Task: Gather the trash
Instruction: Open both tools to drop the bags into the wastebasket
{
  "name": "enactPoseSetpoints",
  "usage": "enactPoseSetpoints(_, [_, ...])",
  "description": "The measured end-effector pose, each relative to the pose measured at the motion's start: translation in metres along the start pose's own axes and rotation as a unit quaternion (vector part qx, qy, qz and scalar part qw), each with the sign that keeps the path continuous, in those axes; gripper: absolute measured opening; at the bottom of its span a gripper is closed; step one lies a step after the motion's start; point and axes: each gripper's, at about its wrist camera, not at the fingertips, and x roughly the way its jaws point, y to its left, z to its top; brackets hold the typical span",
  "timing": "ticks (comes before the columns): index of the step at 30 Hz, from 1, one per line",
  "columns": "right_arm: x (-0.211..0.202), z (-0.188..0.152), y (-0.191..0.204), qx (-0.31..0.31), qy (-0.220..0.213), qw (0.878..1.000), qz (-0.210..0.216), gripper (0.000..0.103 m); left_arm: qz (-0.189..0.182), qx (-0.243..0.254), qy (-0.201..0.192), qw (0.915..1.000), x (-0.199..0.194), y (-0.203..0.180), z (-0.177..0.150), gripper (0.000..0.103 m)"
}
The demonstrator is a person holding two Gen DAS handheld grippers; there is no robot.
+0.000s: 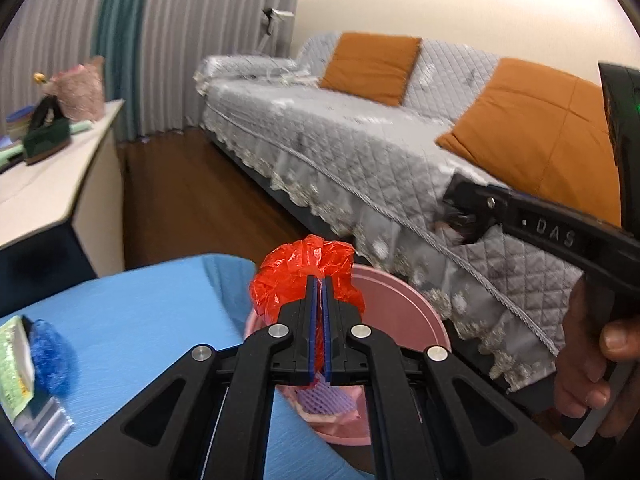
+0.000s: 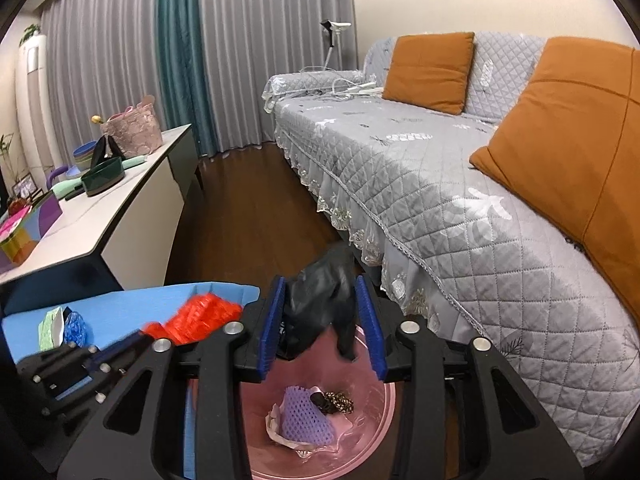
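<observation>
the pink bin (image 2: 372, 432) is cut off at 6 o'clock in the right wrist view, and the gripper frames hide much of its rim in both views. a small dark lump beside the purple foam net (image 2: 306, 420) in the bin is too small to name. in the left wrist view, what sits in the right gripper's tips against the sofa cover is blurred and dark.

the left gripper (image 1: 319, 280) has its blue pads pressed nearly together on a crumpled red plastic bag (image 1: 296, 276), held at the bin's near edge, at about 12 o'clock from the jaws. the right gripper (image 2: 322, 320) has its jaws standing apart over the bin, with a black plastic bag (image 2: 320, 304) between them; whether the pads press on it i cannot tell. a hand (image 1: 592, 356) grips the right gripper's handle at 4 o'clock.

on the blue mat (image 1: 132, 312), at 8 o'clock, lie a blue fuzzy scrap (image 1: 52, 356), a green-printed packet (image 1: 14, 364) and a clear zip bag (image 1: 46, 426), partly cut off by the frame edge.

a grey quilted sofa (image 2: 420, 176) with orange cushions (image 2: 430, 70) fills 1 to 4 o'clock. a white sideboard (image 2: 120, 204) at 9 o'clock carries a dark green bowl (image 2: 103, 178) and a pink basket (image 2: 134, 132). the floor is dark wood, with grey and teal curtains (image 2: 176, 56) at 11 o'clock.
</observation>
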Motion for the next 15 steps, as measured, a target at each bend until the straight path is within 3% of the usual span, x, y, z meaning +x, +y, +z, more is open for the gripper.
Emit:
enactPoseSetpoints(1, [0.001, 0.0, -0.001, 0.003, 0.001, 1.0, 0.0, 0.068, 0.002, 0.001, 0.008, 1.0, 0.003, 0.0, -0.001, 0.014])
enactPoseSetpoints(2, [0.002, 0.0, -0.002, 0.006, 0.003, 1.0, 0.0, 0.078, 0.004, 0.0, 0.011, 0.9999, 0.005, 0.001, -0.001, 0.031])
enactPoseSetpoints(4, [0.004, -0.001, -0.002, 0.009, 0.005, 1.0, 0.001, 0.079, 0.009, -0.014, 0.006, 0.9998, 0.0, 0.007, -0.005, 0.042])
enactPoseSetpoints(15, [-0.008, 0.001, 0.018, -0.005, -0.015, 1.0, 0.014, 0.076, 0.051, -0.043, -0.02, 0.9976, -0.059, 0.038, -0.023, 0.042])
